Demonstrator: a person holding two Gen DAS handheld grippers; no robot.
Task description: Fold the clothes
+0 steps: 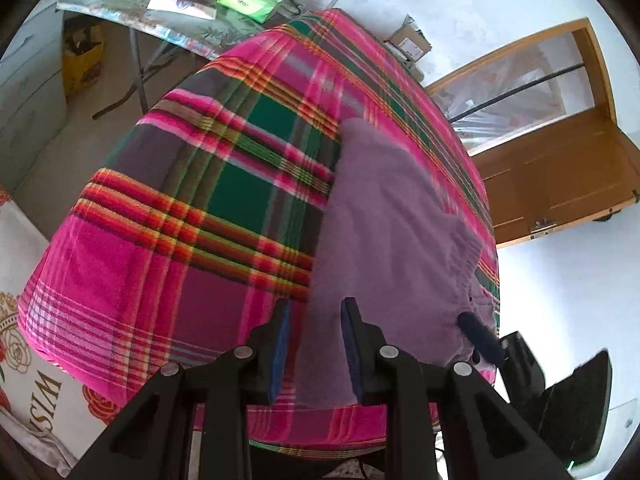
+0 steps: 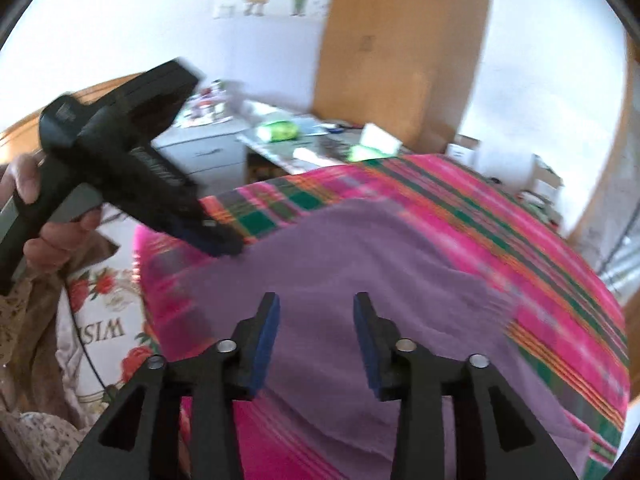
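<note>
A purple knit garment (image 1: 392, 216) lies flat on a table draped with a pink, green and orange plaid blanket (image 1: 192, 200). My left gripper (image 1: 316, 312) is open, and its blue pads straddle the garment's near left edge. From the right wrist view, the garment (image 2: 360, 264) spreads under my right gripper (image 2: 317, 304), which is open just above the cloth with nothing clamped. A hand (image 2: 52, 240) holds the left gripper (image 2: 220, 242), whose tip rests at the garment's left edge. The right gripper (image 1: 480, 336) shows by the ribbed hem.
A folding table (image 1: 104, 12) with green packets (image 1: 244, 0) and papers stands behind the blanket. Cardboard boxes (image 1: 408, 42) sit by the wall. A wooden door (image 1: 560, 168) is at the right. A floral cushion (image 2: 100, 320) lies at the near left, and a wooden wardrobe (image 2: 400, 48) stands behind.
</note>
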